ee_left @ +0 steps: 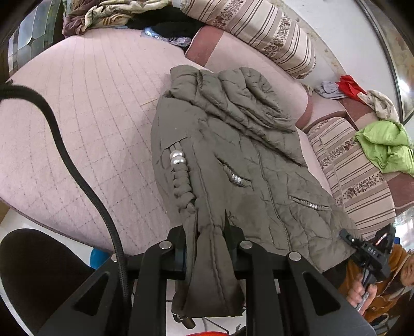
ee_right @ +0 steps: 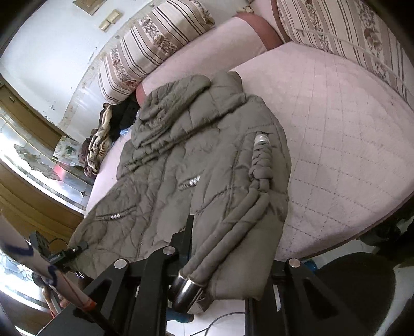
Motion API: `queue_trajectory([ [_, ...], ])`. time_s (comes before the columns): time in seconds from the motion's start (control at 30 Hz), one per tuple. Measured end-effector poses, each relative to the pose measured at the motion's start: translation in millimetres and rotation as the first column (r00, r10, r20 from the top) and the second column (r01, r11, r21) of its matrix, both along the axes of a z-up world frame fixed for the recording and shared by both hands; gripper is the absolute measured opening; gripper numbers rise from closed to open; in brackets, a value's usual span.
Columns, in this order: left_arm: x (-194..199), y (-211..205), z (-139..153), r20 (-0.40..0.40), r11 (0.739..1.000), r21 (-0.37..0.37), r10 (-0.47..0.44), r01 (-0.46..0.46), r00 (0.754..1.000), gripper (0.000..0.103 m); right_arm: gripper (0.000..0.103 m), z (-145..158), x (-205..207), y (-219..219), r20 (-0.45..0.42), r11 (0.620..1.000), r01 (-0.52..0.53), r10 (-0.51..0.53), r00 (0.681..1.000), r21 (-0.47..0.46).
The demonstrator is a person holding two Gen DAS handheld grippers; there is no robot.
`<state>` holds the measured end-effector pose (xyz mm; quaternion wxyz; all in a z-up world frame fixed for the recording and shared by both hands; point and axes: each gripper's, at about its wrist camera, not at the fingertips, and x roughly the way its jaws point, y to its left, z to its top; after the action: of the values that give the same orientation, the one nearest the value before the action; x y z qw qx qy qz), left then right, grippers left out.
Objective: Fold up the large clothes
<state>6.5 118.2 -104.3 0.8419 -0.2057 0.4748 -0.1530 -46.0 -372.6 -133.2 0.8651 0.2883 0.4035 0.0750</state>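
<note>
An olive-grey quilted jacket (ee_left: 233, 160) with pearl trim lies on the pink quilted bed (ee_left: 85, 124), hood toward the pillows, hem hanging over the near edge. My left gripper (ee_left: 207, 232) is shut on the jacket's hem corner, which drapes down between its fingers. The jacket also shows in the right wrist view (ee_right: 186, 168). My right gripper (ee_right: 220, 237) is shut on the opposite hem corner, with drawstring cords and metal cord ends (ee_right: 186, 292) hanging over it; its right finger is hidden by cloth. The other gripper shows at the hem in each view (ee_left: 367, 248) (ee_right: 64, 254).
Striped floral pillows (ee_left: 258, 33) line the bed's back edge. A green garment (ee_left: 385, 147), red and white cloths (ee_left: 349, 86) and a clothes pile (ee_left: 116, 15) lie around. A black chair (ee_right: 357, 292) stands at the bed's near edge. A black cable (ee_left: 64, 155) crosses the left wrist view.
</note>
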Motion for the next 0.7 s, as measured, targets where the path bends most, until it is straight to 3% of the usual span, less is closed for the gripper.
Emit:
queue_trajectory([
  [0.13,15,2,25,0.039,1.000,-0.016,0.015,-0.014,0.999,0.017,0.018,20,5,2,0.028,1.000,-0.007,0.008,1.000,-0.017],
  [0.37,63,-10,81,0.184,0.999,0.013,0.030,-0.033,0.982,0.017,0.018,72,59,13,0.116,0.995,-0.024,0.035,0.993,-0.101],
  [0.7,144,-28,121,0.260,0.991,0.077,0.086,-0.110,0.962,0.018,0.018,126,144,18,0.195,0.986,0.037,-0.005,0.981,-0.164],
])
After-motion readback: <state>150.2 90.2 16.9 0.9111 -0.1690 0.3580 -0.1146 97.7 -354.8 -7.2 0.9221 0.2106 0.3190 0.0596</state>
